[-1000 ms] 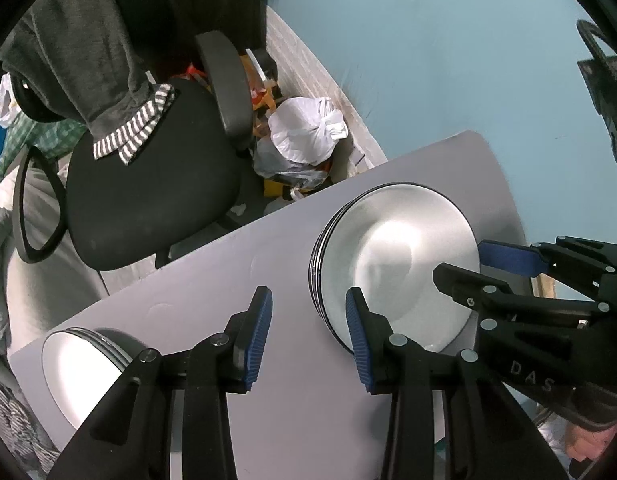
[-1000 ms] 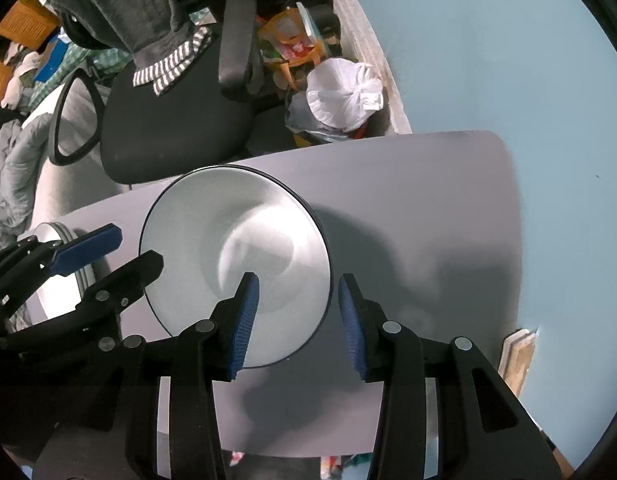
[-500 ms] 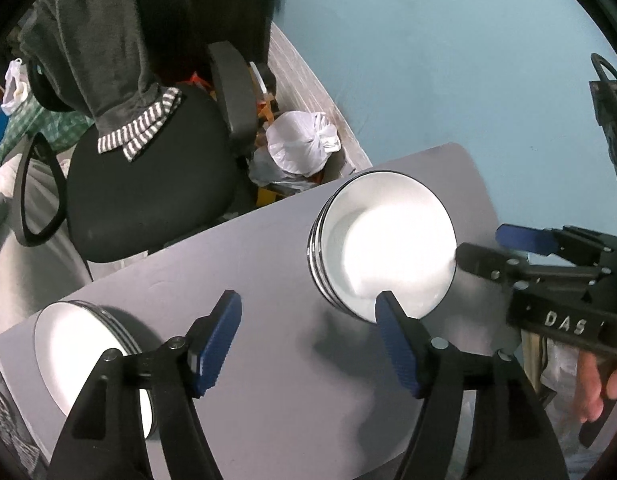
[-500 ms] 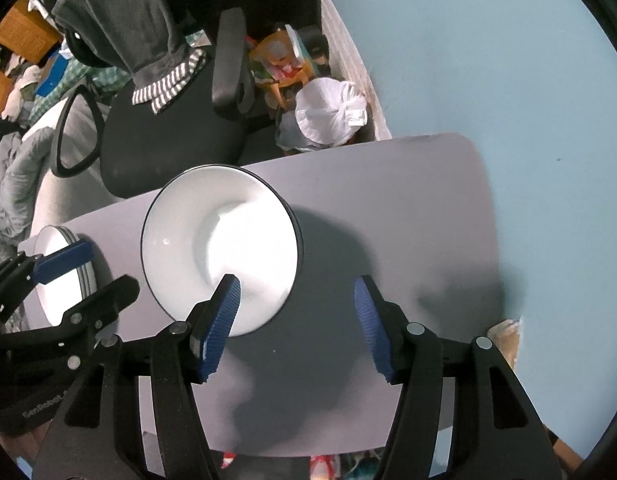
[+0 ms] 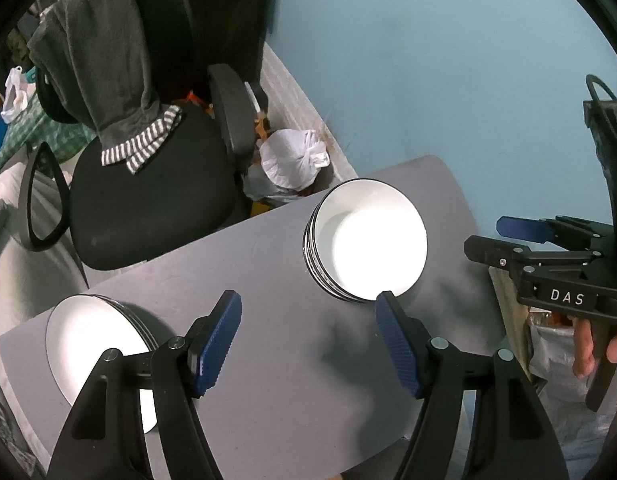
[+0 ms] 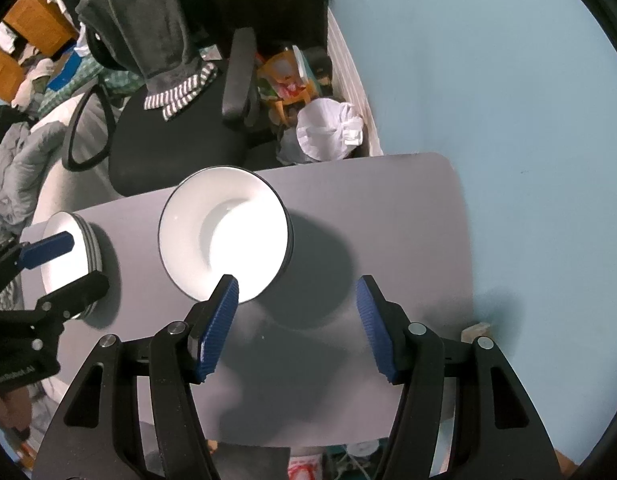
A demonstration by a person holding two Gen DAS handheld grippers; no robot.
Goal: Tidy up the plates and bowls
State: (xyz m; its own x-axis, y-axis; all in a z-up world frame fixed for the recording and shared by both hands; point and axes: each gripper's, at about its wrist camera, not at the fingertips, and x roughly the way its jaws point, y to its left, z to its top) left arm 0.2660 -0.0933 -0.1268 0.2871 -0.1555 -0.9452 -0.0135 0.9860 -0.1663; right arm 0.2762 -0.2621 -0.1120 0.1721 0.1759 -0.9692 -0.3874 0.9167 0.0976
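A stack of white bowls with dark rims (image 5: pixel 368 248) stands on the grey table (image 5: pixel 276 360) toward its far right; it also shows in the right wrist view (image 6: pixel 224 236). A stack of white plates (image 5: pixel 92 344) lies at the table's left end, also in the right wrist view (image 6: pixel 68 256). My left gripper (image 5: pixel 308 340) is open and empty above the table, between the two stacks. My right gripper (image 6: pixel 296 320) is open and empty, above the table just right of the bowls; it shows in the left wrist view (image 5: pixel 504 236).
A black office chair (image 5: pixel 148 192) with a grey towel over its back stands beyond the table. A white tied bag (image 5: pixel 292 160) sits on the floor by the blue wall (image 5: pixel 448 60). Clutter lies past the table's right edge (image 5: pixel 548 340).
Both grippers have opened wide and pulled up and back from the bowl stack. The stacks now look smaller and farther away.
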